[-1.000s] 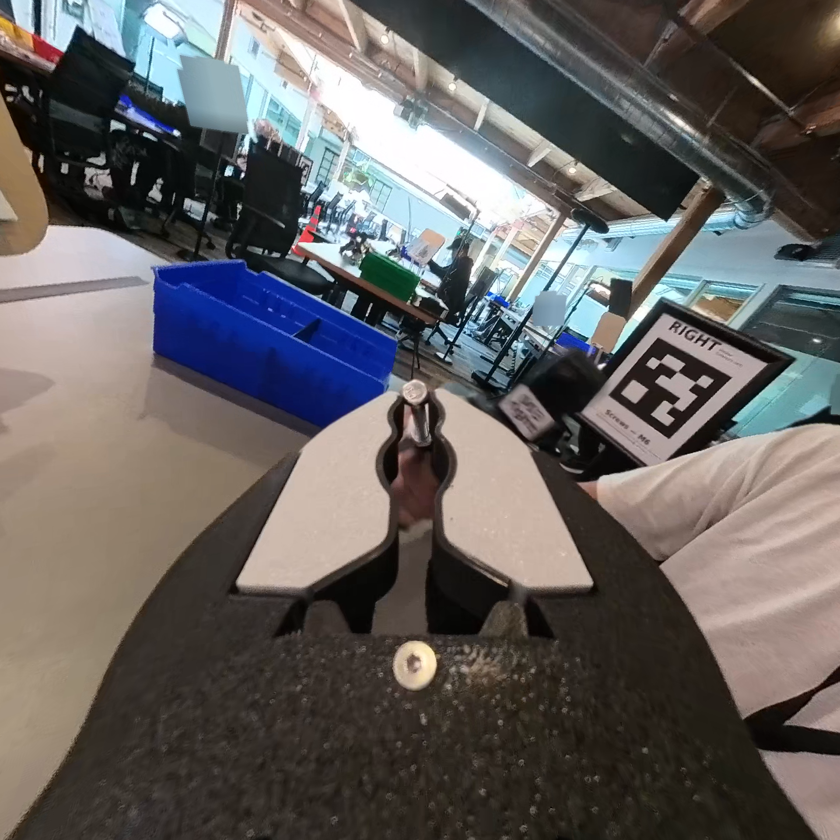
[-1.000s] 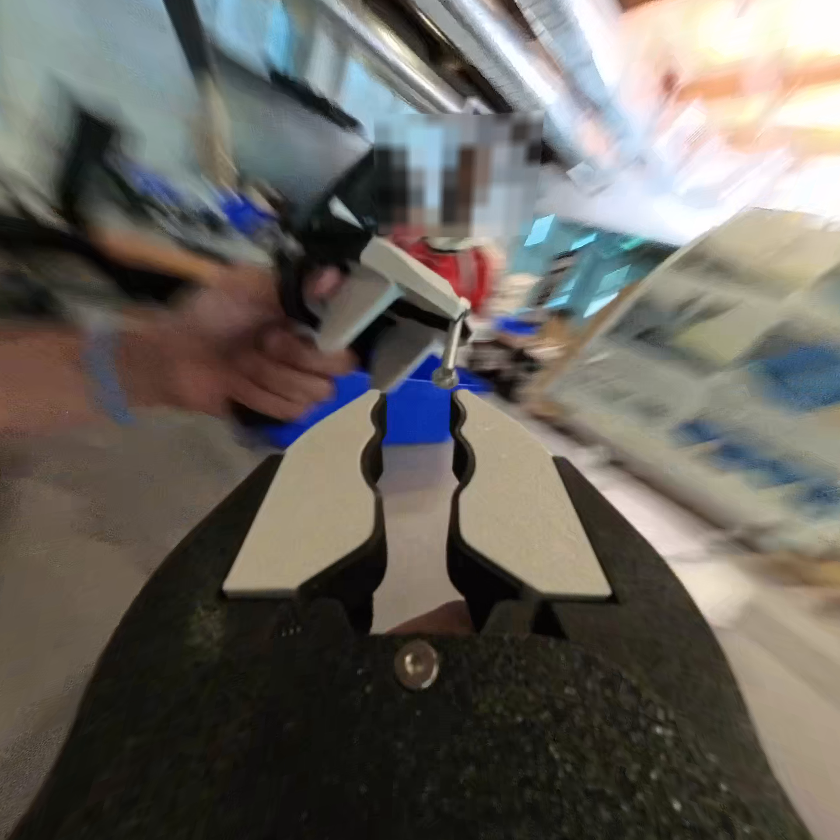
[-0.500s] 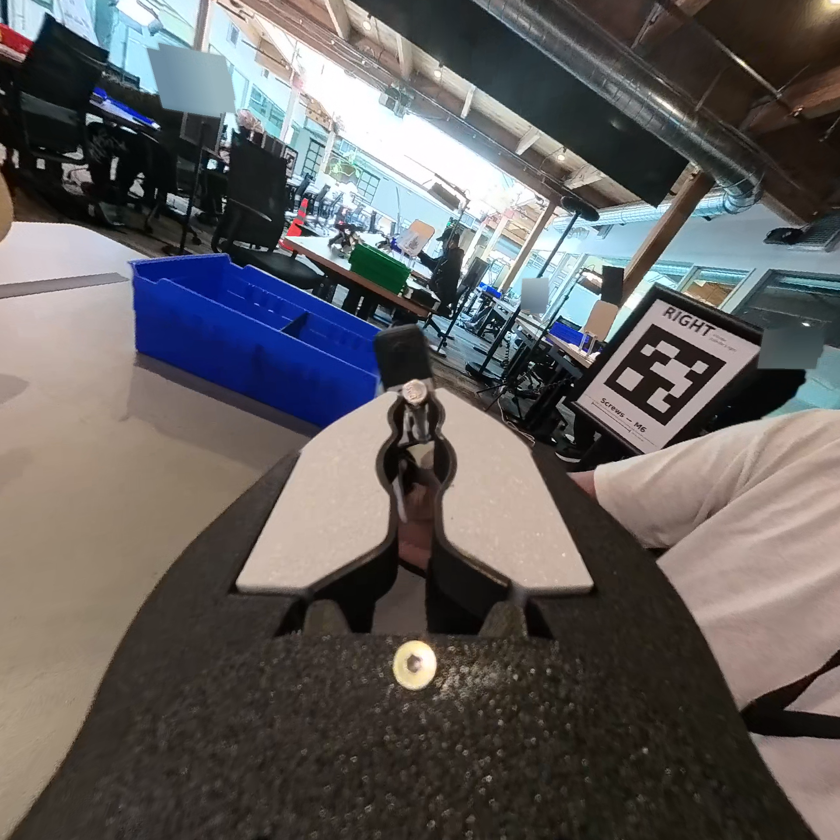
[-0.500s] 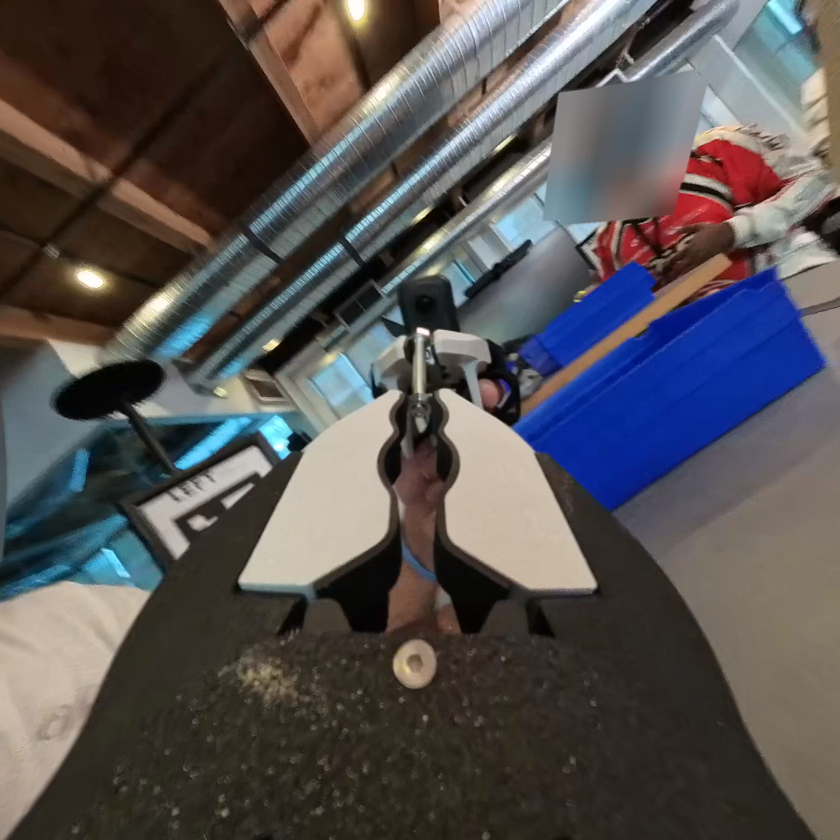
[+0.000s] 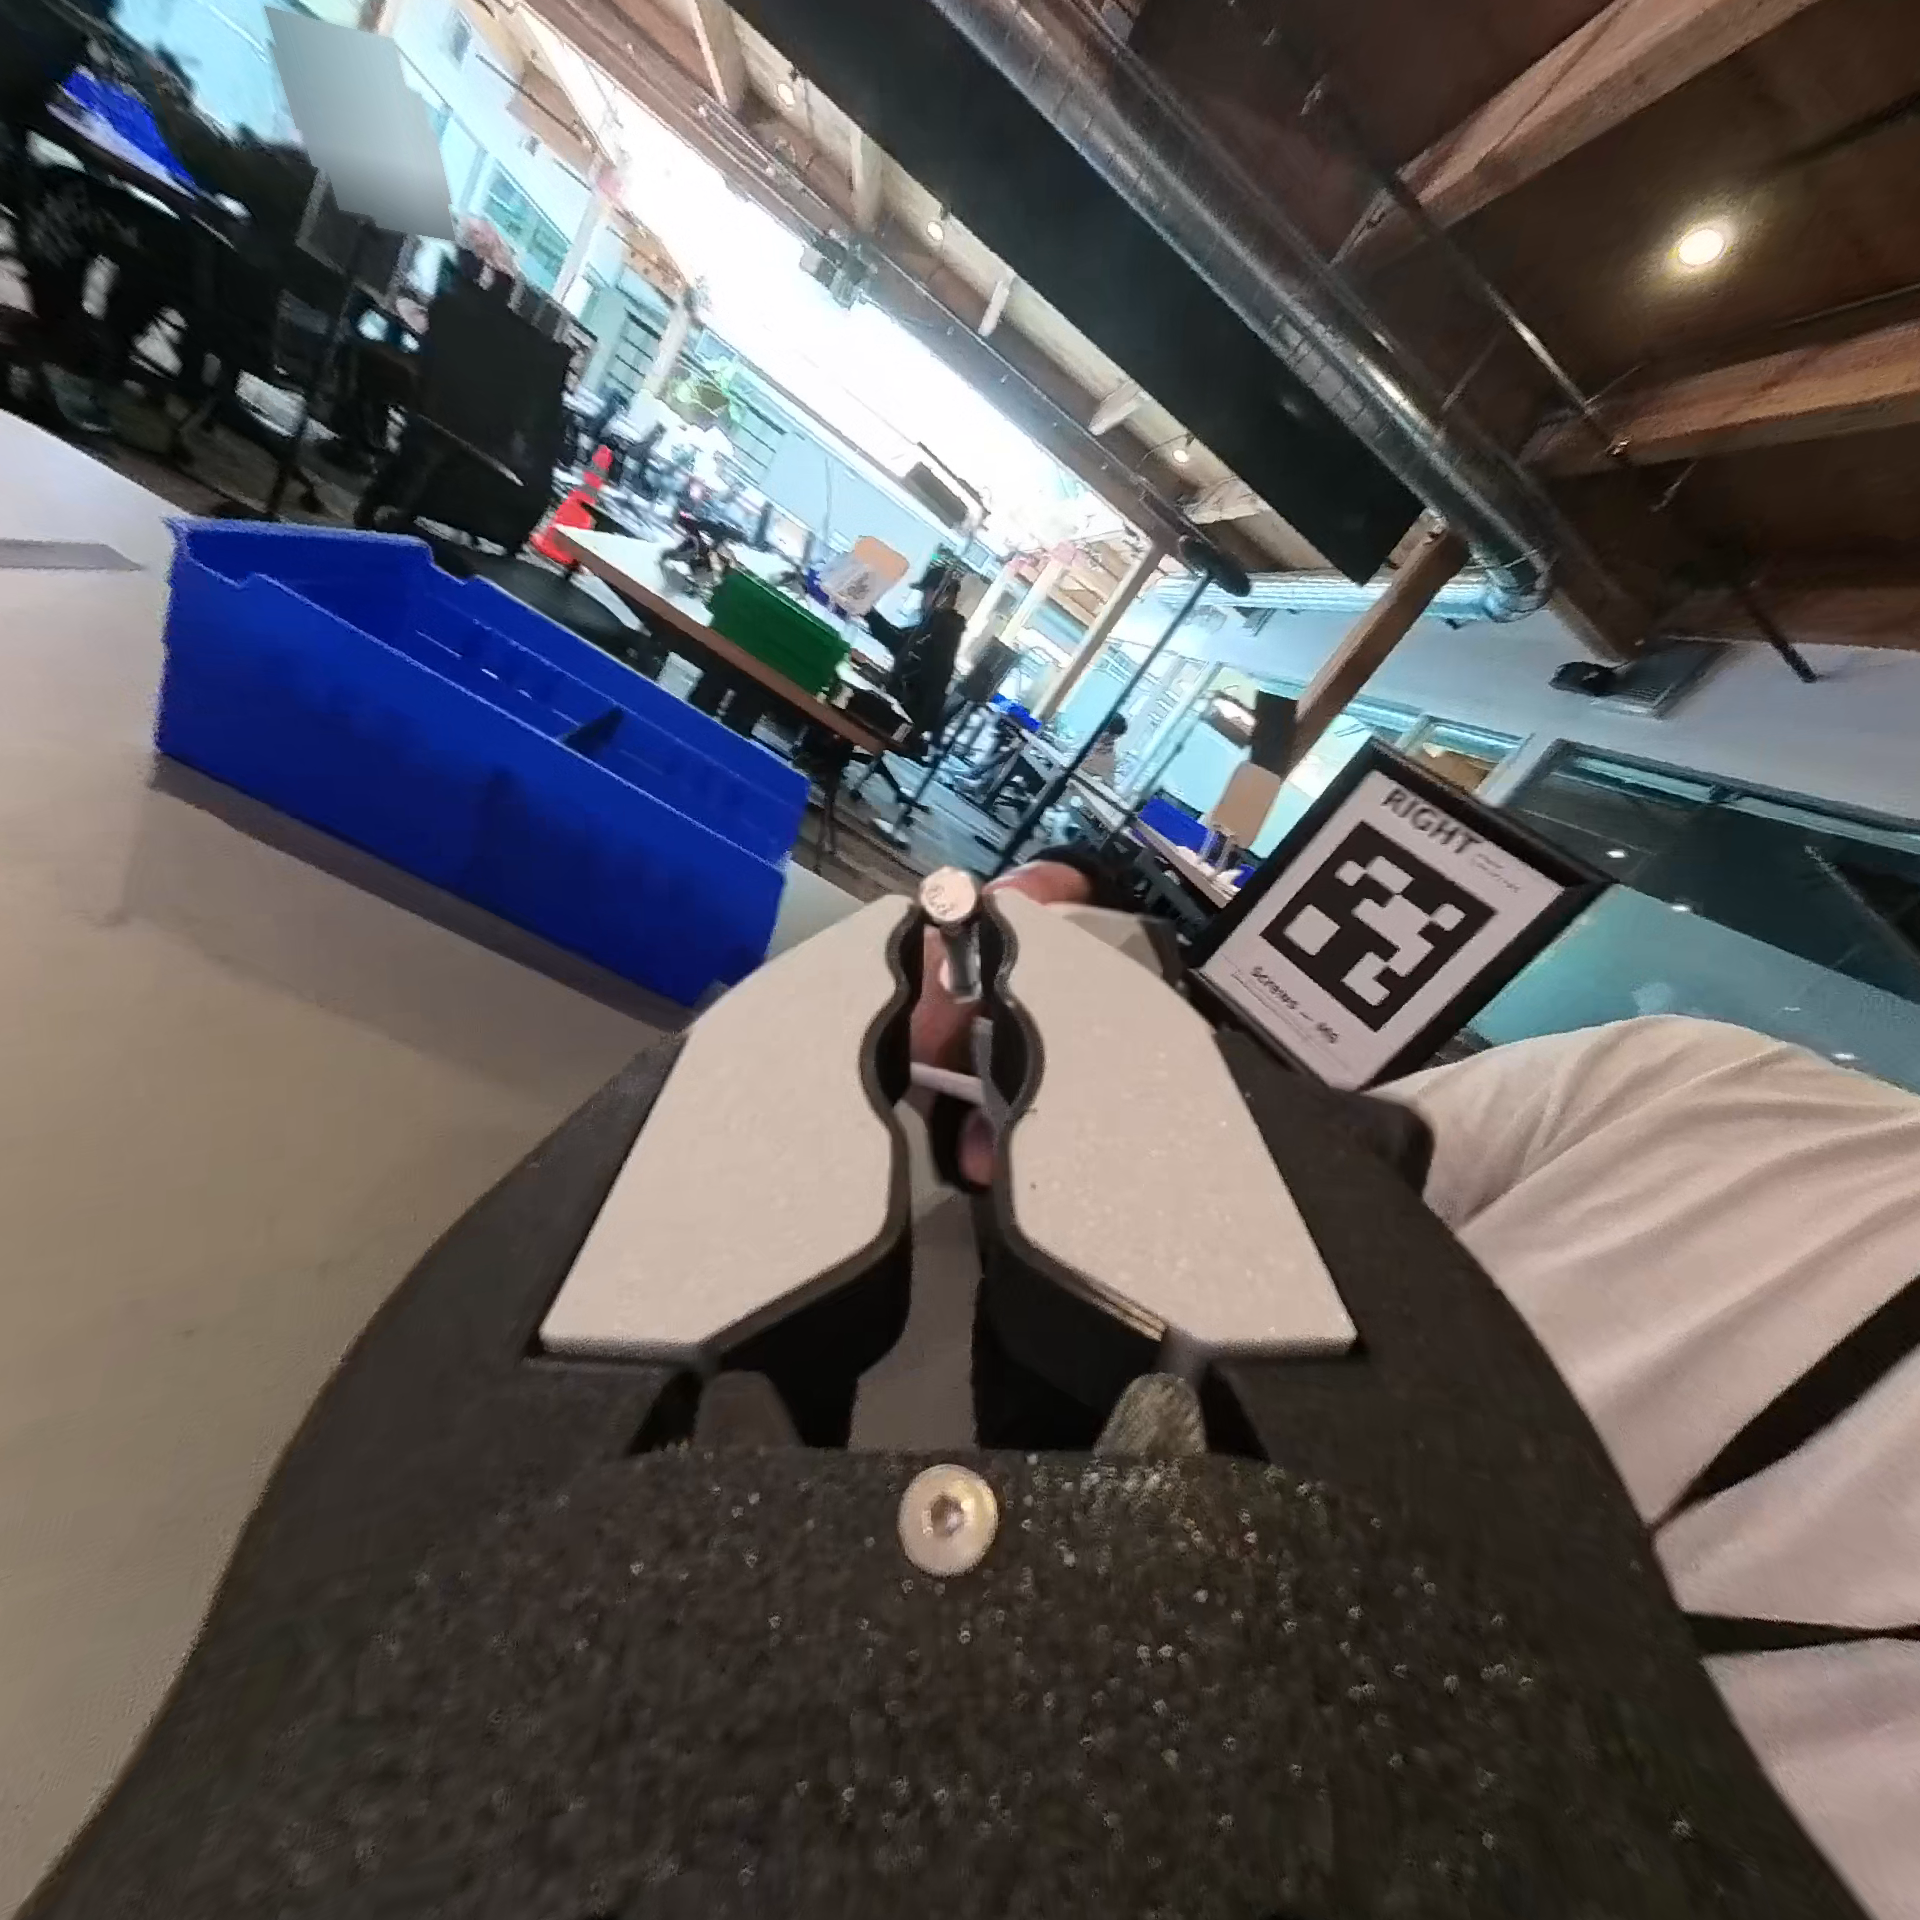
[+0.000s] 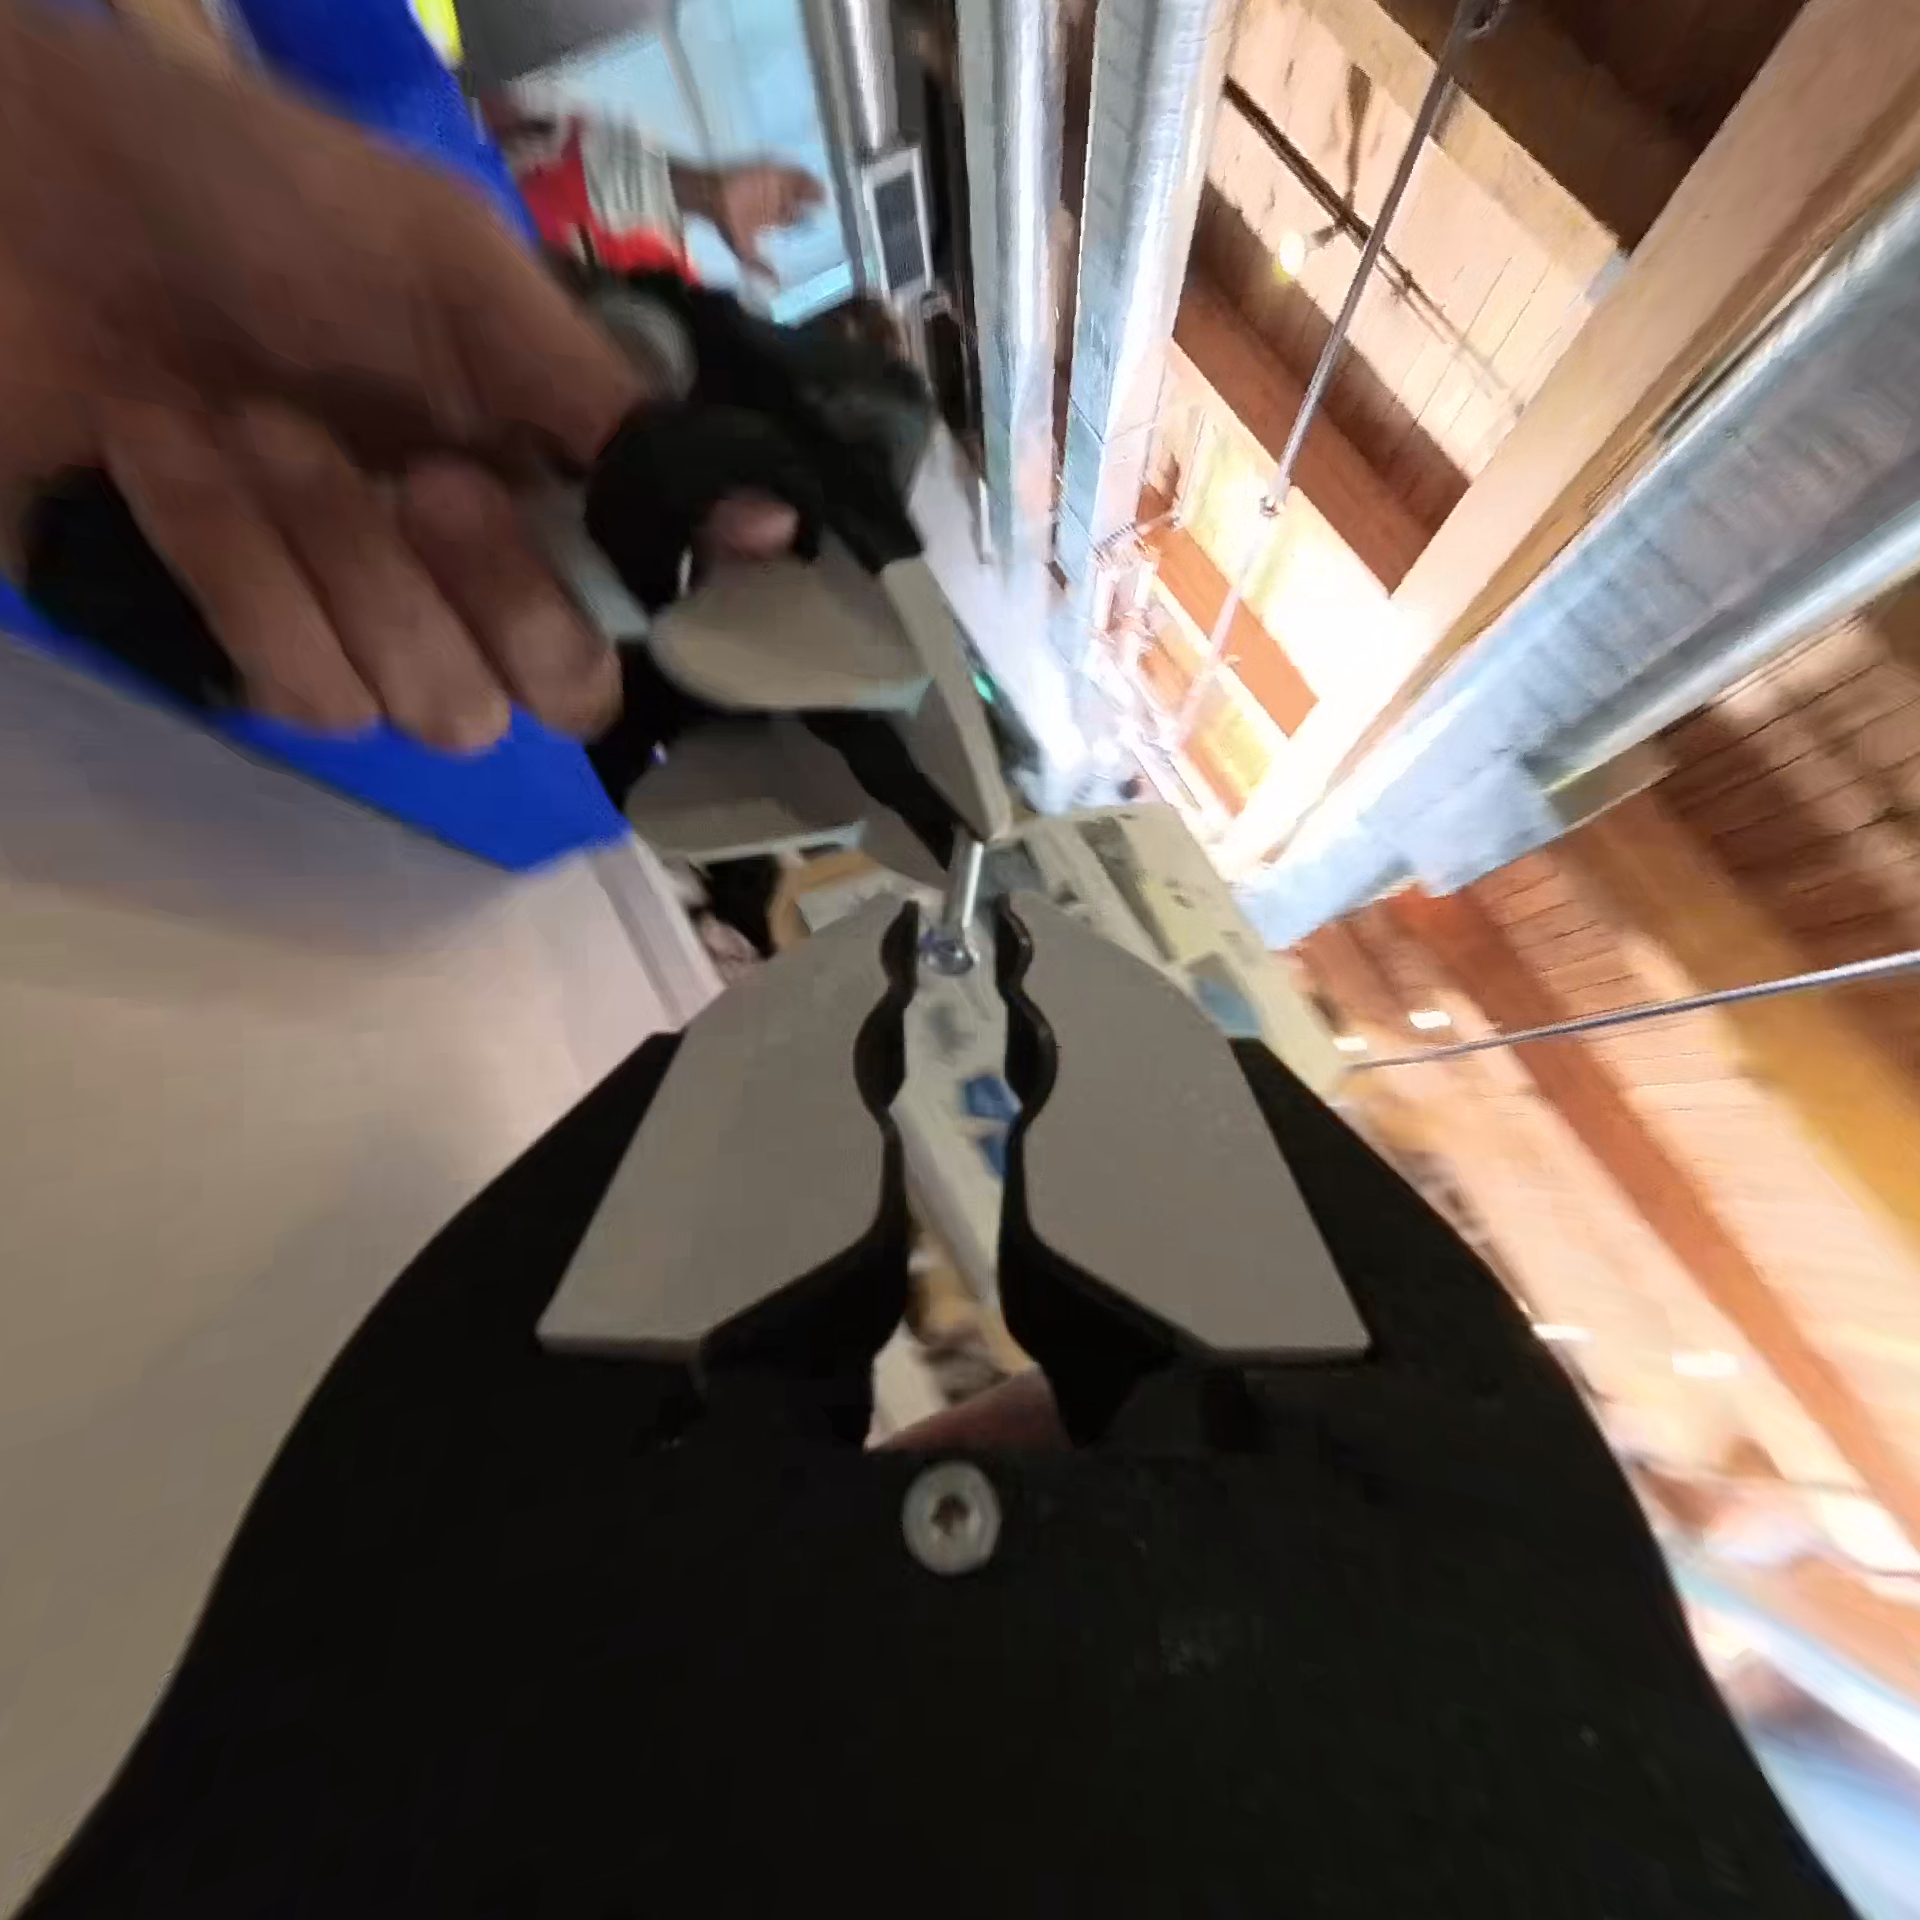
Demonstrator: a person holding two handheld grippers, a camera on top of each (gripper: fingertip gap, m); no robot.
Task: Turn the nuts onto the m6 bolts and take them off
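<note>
- While the left tool [image 5: 951, 920] clamps the bolt [image 5: 958, 940] by its shank, the threaded end points toward the right tool [image 6: 961, 935].
- Right tool stands slightly parted around the nut [image 6: 948, 954], axes aligned; contact unclear.

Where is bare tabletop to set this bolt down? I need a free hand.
Free: the pale tabletop in front of the blue bin, left of the left gripper. Crowded: the right side, with the framed marker sign and the white sleeve.

left gripper [image 5: 956, 920] clamped on a bolt [image 5: 954, 935], right gripper [image 6: 958, 935] nearly closed around the nut [image 6: 948, 958].
</note>
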